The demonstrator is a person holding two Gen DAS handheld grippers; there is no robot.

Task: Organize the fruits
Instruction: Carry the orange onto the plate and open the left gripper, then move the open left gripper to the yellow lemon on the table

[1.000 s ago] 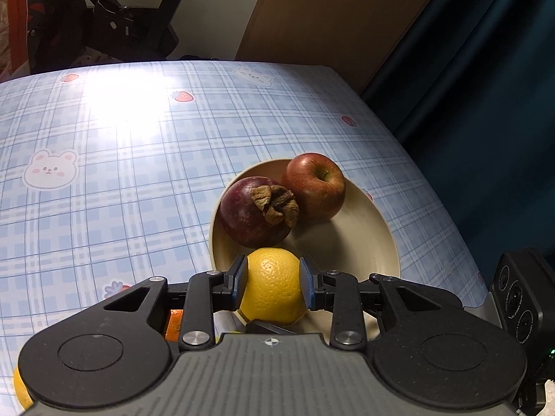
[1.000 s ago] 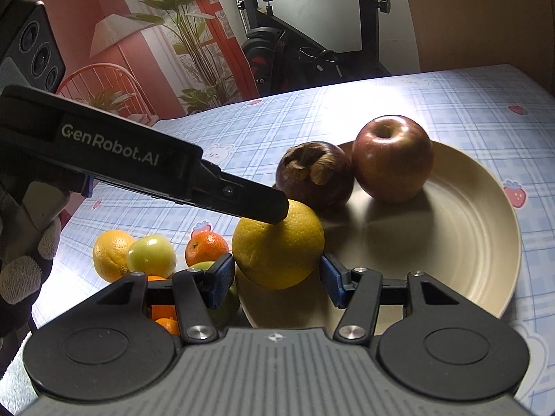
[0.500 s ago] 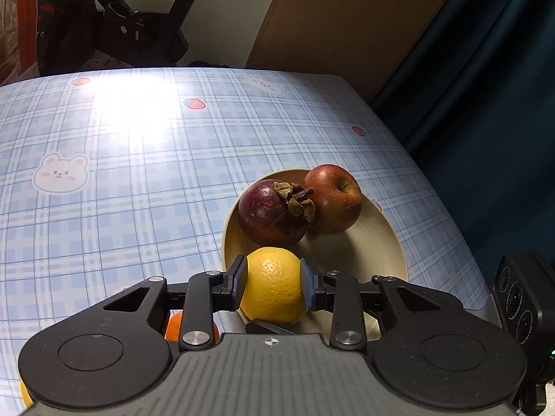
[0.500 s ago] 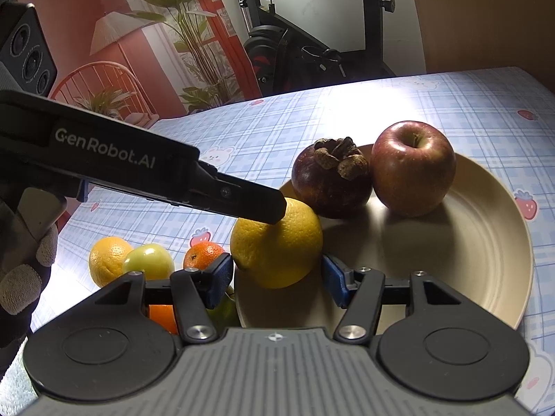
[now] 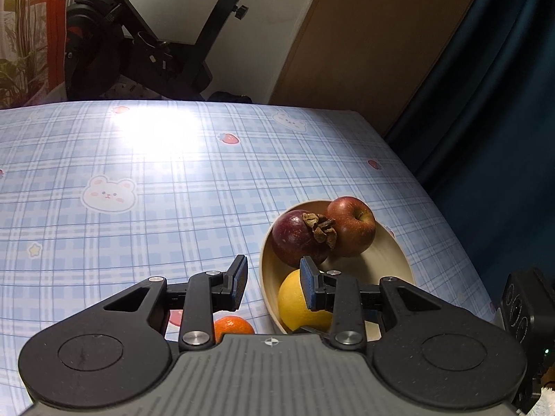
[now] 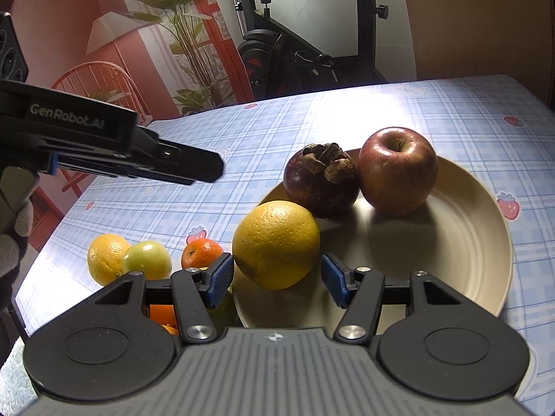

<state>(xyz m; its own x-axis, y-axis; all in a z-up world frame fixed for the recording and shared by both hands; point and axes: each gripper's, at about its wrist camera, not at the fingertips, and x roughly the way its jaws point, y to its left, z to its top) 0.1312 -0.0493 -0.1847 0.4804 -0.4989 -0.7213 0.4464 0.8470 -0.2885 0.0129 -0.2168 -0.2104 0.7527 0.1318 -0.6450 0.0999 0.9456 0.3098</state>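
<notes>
A dimpled yellow orange [image 6: 275,244] sits at the near-left rim of the smooth beige plate [image 6: 461,242], by the tabletop's right edge, beside a leathery mangosteen [image 6: 321,182] and a glossy apple [image 6: 397,170]. The left gripper [image 5: 274,279] hangs empty, fingers apart; the right gripper [image 6: 275,279] flanks the orange without touching. The right gripper's body partly hides the loose fruits [image 6: 145,260] left of the plate.

The tablecloth [image 6: 347,131] is light blue plaid with bears and strawberries. The plate [image 6: 468,242] is beige, the orange [image 6: 275,242] yellow, the apple [image 6: 397,170] red, the mangosteen [image 6: 321,180] dark purple.
</notes>
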